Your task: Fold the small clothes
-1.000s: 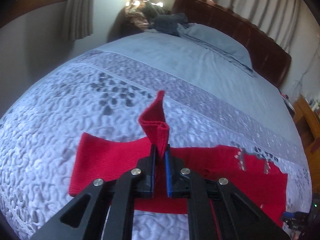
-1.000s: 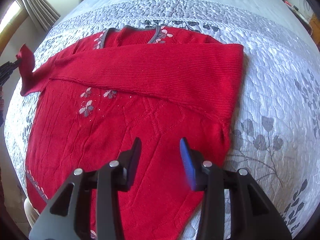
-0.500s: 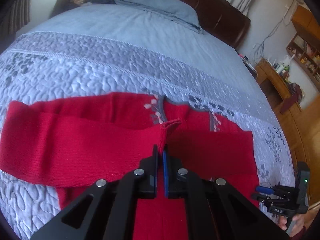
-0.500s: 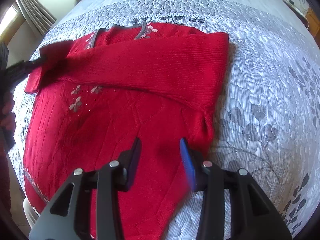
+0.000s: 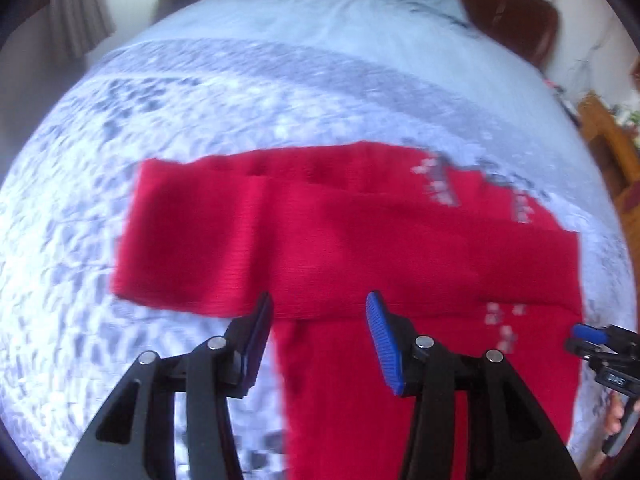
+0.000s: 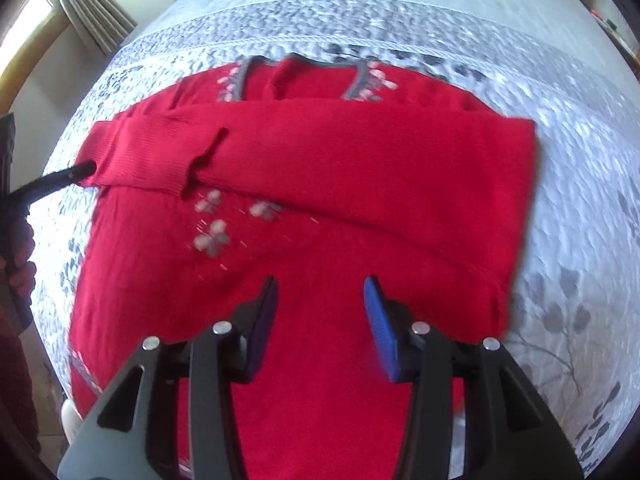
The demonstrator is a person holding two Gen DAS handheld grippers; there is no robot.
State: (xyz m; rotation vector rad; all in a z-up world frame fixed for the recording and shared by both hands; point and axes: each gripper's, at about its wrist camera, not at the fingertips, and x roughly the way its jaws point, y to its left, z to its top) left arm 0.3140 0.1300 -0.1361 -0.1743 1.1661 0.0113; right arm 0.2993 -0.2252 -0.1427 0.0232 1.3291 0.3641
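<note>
A red knit sweater with grey collar trim and pale flower embroidery lies flat on the bed. Both sleeves lie folded across its chest; the left sleeve's cuff rests on top of the other sleeve. It also shows in the left wrist view, blurred. My left gripper is open and empty, hovering over the sweater's left side near the folded sleeve. My right gripper is open and empty above the sweater's lower body. The left gripper's tip appears at the sleeve fold.
The bed has a grey quilted cover with leaf patterns and a plain blue sheet toward the dark wooden headboard. Curtains hang at the left. Wooden furniture stands at the right. The right gripper shows at the edge.
My left gripper carried the sleeve cuff across the chest, laid it down, opened and pulled back. The right gripper stayed open over the lower body.
</note>
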